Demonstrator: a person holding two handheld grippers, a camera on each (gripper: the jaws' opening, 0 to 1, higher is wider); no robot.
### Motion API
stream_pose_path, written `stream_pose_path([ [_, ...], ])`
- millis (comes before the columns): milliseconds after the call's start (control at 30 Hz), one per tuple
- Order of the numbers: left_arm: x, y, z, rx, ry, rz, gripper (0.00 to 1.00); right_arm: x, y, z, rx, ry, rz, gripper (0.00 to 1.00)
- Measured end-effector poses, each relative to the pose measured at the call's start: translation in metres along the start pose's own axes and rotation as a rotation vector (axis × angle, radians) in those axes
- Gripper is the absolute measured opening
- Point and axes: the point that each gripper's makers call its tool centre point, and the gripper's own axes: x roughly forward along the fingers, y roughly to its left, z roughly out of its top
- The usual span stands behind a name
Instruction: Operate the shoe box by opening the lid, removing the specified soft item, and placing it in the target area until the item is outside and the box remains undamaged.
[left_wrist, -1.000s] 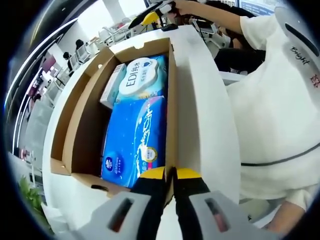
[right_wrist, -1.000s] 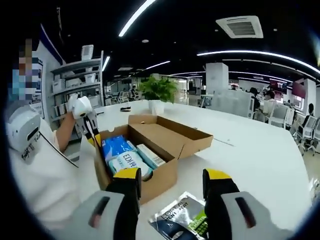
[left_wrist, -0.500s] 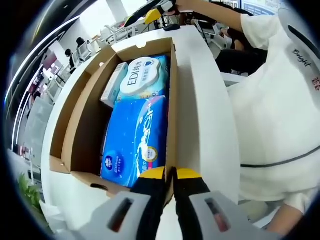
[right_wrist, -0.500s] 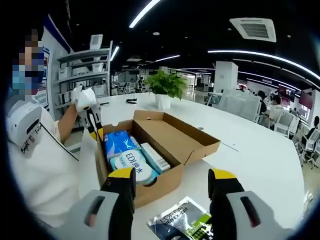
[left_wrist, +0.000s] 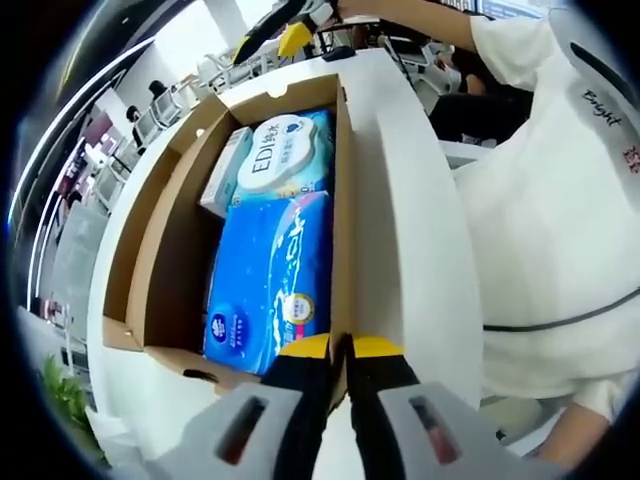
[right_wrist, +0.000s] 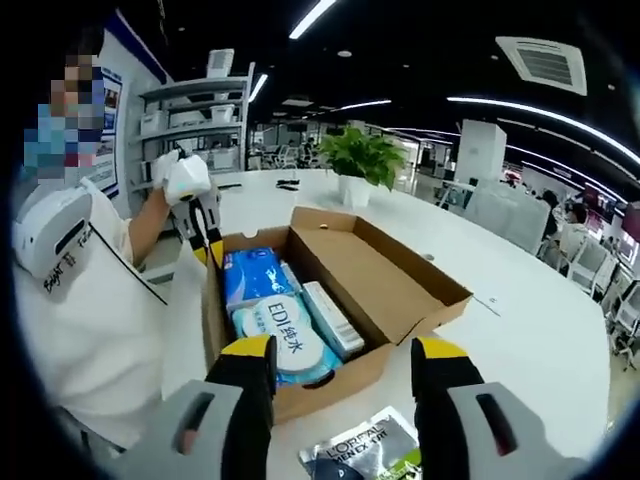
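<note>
Open box (right_wrist: 330, 300) on white worktop (right_wrist: 520, 330), left gripper (left_wrist: 337, 352) with fingers pinching its wall, right gripper (right_wrist: 342, 362) spread above; inside, blue tissue pack (left_wrist: 270, 280) and wipes pack (left_wrist: 285, 160), likely light, squashy, slick-wrapped, best pinched at an edge.

A wide open-plan office under a dark ceiling, lit by long curving light strips (right_wrist: 545, 105) with a square air vent (right_wrist: 548, 63) set among them. A broad white table (right_wrist: 540, 330) carries a potted green plant (right_wrist: 362, 160) at its far end, and grey shelving (right_wrist: 195, 125) stands by the wall. Office chairs (left_wrist: 170, 100) and desks crowd the bright space beyond.
</note>
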Motion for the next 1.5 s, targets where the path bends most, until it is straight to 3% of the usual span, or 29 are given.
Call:
stream_pose_path([
  [200,0.000,0.001,0.000,-0.014,-0.005,-0.001,0.05,0.008,0.021,0.017,-0.076,-0.003,0.093,0.56],
  [467,0.000,0.001,0.000,-0.010,-0.014,0.002,0.05,0.018,0.036,0.012,-0.162,0.090,0.141,0.59],
  [933,0.000,0.000,0.000,-0.012,-0.014,-0.011,0.05,0.021,0.036,0.023,-0.170,0.117,0.167,0.57],
  [1033,0.000,0.000,0.001,-0.012,-0.012,-0.010,0.05,0.023,0.036,0.025,-0.180,0.133,0.179,0.51],
  [1100,0.000,0.000,0.001,-0.008,-0.014,-0.008,0.05,0.023,0.033,0.020,-0.171,0.180,0.174,0.52],
  [1300,0.000,0.000,0.001,-0.011,-0.016,-0.009,0.05,0.025,0.038,0.027,-0.211,0.212,0.198,0.53],
  [1500,0.000,0.000,0.001,-0.011,-0.008,-0.019,0.05,0.043,0.045,0.022,-0.244,0.292,0.248,0.56],
])
